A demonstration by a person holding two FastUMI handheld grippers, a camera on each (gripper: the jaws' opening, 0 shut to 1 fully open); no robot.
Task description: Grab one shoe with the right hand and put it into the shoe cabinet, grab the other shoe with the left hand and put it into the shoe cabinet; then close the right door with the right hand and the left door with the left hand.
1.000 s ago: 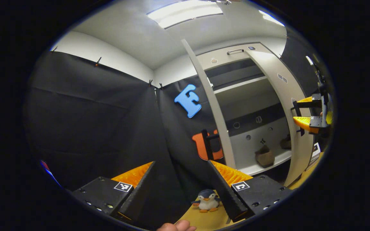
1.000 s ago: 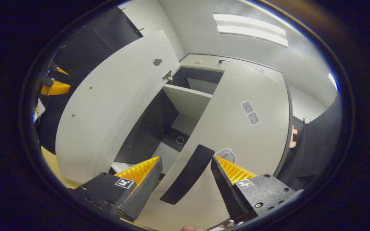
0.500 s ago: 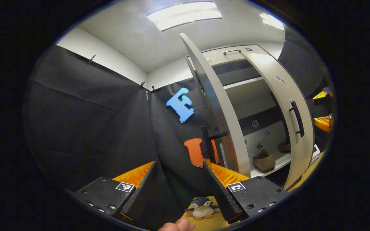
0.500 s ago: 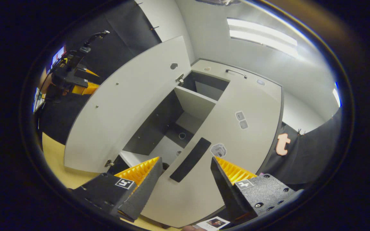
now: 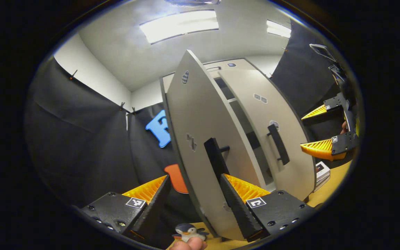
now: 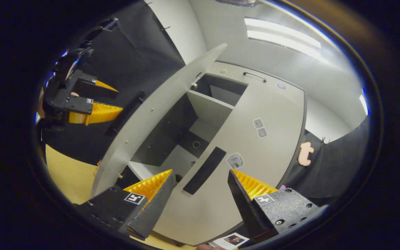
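Two grippers work at a pale shoe cabinet (image 6: 283, 104) in a booth, both with fingers spread and clamping nothing. In the left gripper view, the left gripper (image 5: 193, 198) has its jaws wide apart at six o'clock; the edge of the left door (image 5: 200, 139) runs up between its fingers, and the right-hand finger lies against that door's outer face just below its dark bar handle (image 5: 215, 156). Whether the other finger touches the door cannot be told. This door stands half shut. At three o'clock the right door (image 5: 255, 128) is nearly closed, leaving a narrow gap onto the shelves. The right gripper (image 5: 319, 130) hangs farther off at three o'clock, apart from that door. A toy penguin (image 5: 188, 232) sits at six o'clock on the yellow floor (image 5: 328, 184), beside a fingertip (image 5: 189, 244). In the right gripper view, the right gripper (image 6: 200, 201) is released, close to the right door's long dark handle (image 6: 205, 170) at six o'clock without gripping it. The shoes are hidden. A small printed card (image 6: 229, 240) lies on the floor at six o'clock.
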